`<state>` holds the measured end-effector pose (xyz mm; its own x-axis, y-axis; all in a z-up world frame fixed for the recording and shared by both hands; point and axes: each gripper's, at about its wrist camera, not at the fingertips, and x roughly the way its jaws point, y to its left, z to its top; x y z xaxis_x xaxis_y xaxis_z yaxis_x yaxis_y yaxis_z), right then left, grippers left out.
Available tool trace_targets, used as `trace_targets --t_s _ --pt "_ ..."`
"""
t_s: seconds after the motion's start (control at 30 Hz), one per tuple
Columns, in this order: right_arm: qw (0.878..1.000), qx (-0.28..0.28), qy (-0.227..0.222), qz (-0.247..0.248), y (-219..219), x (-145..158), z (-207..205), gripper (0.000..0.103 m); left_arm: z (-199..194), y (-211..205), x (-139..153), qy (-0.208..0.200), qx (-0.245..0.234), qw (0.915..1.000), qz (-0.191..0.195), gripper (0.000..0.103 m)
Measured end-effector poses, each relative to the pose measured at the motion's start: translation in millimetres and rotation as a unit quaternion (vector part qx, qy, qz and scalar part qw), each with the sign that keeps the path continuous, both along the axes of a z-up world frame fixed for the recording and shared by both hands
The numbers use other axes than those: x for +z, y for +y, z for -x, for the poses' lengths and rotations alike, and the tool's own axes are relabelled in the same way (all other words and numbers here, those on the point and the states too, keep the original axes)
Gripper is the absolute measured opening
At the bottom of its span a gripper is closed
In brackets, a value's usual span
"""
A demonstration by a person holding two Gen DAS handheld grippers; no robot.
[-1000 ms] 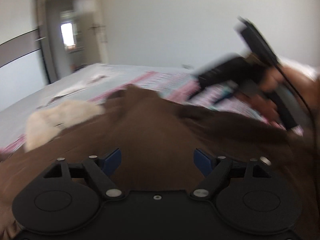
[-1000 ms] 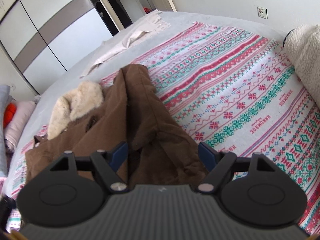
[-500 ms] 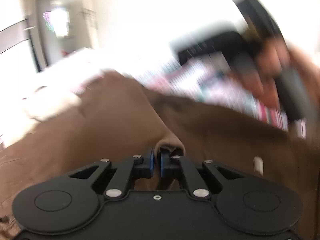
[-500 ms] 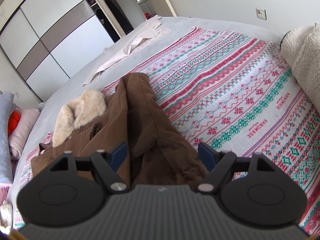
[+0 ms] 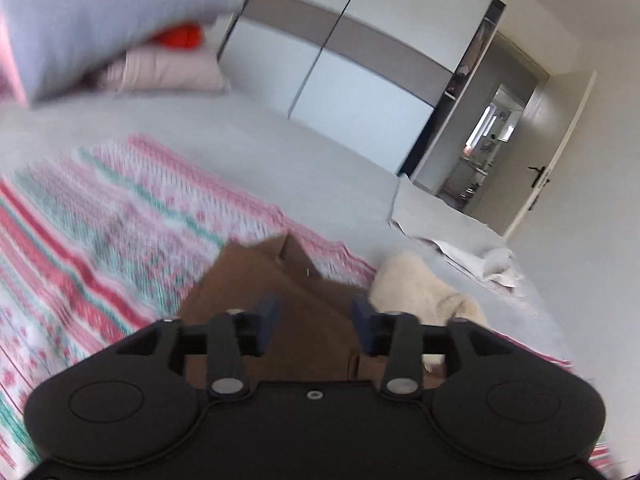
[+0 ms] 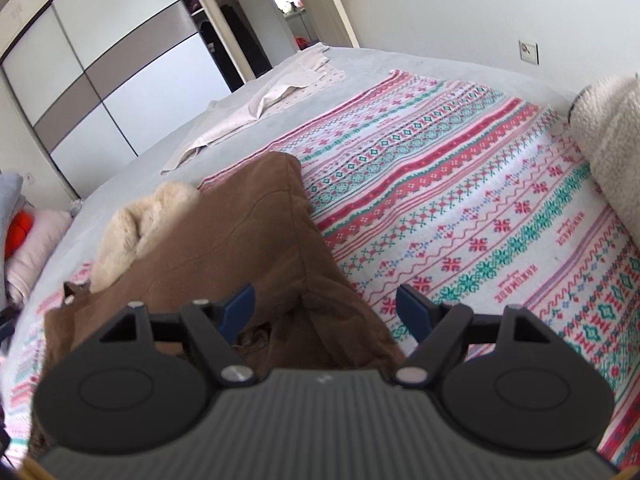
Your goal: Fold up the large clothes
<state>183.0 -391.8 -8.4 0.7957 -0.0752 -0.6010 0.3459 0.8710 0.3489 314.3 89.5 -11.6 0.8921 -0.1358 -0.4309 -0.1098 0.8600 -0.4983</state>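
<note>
Right gripper (image 6: 325,308) hangs low centre, blue pads spread wide over the brown coat (image 6: 248,240). Its cream fur collar (image 6: 140,224) sits left of centre. The patterned blanket (image 6: 460,200) stretches right toward a fleecy white bundle (image 6: 612,136).

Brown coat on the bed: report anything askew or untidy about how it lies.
The brown coat lies half folded on the patterned blanket. Its near end by the right claw is bunched into rumpled folds, not flat, and the cream fur collar spills out past the left edge.
</note>
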Motion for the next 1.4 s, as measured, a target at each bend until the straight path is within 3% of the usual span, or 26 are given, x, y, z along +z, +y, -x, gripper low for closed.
trace_targets --t_s 0.03,0.07,0.2,0.3,0.4,0.47,0.53,0.57,0.6,0.67,0.8,0.87,0.9,0.97,1.1,1.2,1.27,1.33,1.4 --pt "1.0 0.005 0.0 0.012 2 0 -2 0.077 0 3 -10 0.013 -0.017 0.9997 0.011 0.062" --pt "1.0 0.01 0.0 0.027 3 -1 -4 0.077 -3 1 -18 0.027 -0.036 0.9989 0.013 0.063" --pt "0.994 0.042 0.013 0.1 11 -6 -14 0.077 -11 -11 -33 0.05 -0.117 0.9916 0.024 0.063" --pt "0.984 0.08 0.04 0.152 21 -16 -21 0.077 -18 -29 -34 0.066 -0.177 0.9811 0.041 0.062" --pt "0.974 0.098 0.046 0.198 32 -26 -28 0.077 -27 -48 -39 0.077 -0.194 0.9772 0.038 0.061" --pt "0.967 0.098 0.046 0.23 37 -33 -35 0.07 -33 -56 -43 0.075 -0.192 0.9781 0.032 0.052" --pt "0.961 0.09 0.048 0.258 40 -42 -42 0.051 -38 -66 -47 0.065 -0.19 0.9797 -0.002 0.018" --pt "0.961 0.096 0.042 0.256 40 -43 -44 0.036 -35 -71 -45 0.045 -0.189 0.9808 -0.017 0.012" --pt "0.964 0.1 0.032 0.245 39 -42 -43 0.025 -30 -72 -43 0.019 -0.183 0.9826 -0.026 0.012" --pt "0.968 0.086 0.026 0.236 40 -34 -43 0.024 -24 -74 -41 -0.023 -0.157 0.9866 -0.041 0.012" --pt "0.962 0.092 0.08 0.246 43 -48 -52 0.024 -36 -99 -53 0.015 -0.142 0.9777 -0.154 0.025" --pt "0.952 0.102 0.082 0.277 52 -46 -49 0.027 -29 -103 -46 0.0 -0.125 0.9745 -0.186 0.038" --pt "0.949 0.109 0.087 0.282 54 -43 -48 0.039 -22 -103 -40 -0.017 -0.116 0.9739 -0.194 0.04" --pt "0.954 0.111 0.081 0.267 53 -33 -43 0.052 -7 -99 -29 -0.062 -0.124 0.9723 -0.188 0.043" --pt "0.969 0.128 0.034 0.209 52 -5 -25 0.052 7 -103 -18 -0.096 -0.183 0.964 -0.167 0.044" --pt "0.972 0.138 -0.028 0.19 58 7 -19 0.052 8 -118 -25 -0.094 -0.237 0.9474 -0.193 0.043" --pt "0.976 0.145 -0.062 0.151 58 3 -23 0.052 8 -127 -38 -0.076 -0.268 0.9377 -0.208 0.043" --pt "0.982 0.147 -0.068 0.101 54 -9 -34 0.052 11 -137 -56 -0.036 -0.297 0.9259 -0.231 0.043" --pt "0.986 0.133 -0.033 0.091 51 -28 -48 0.045 17 -138 -69 -0.048 -0.297 0.9219 -0.245 0.043"
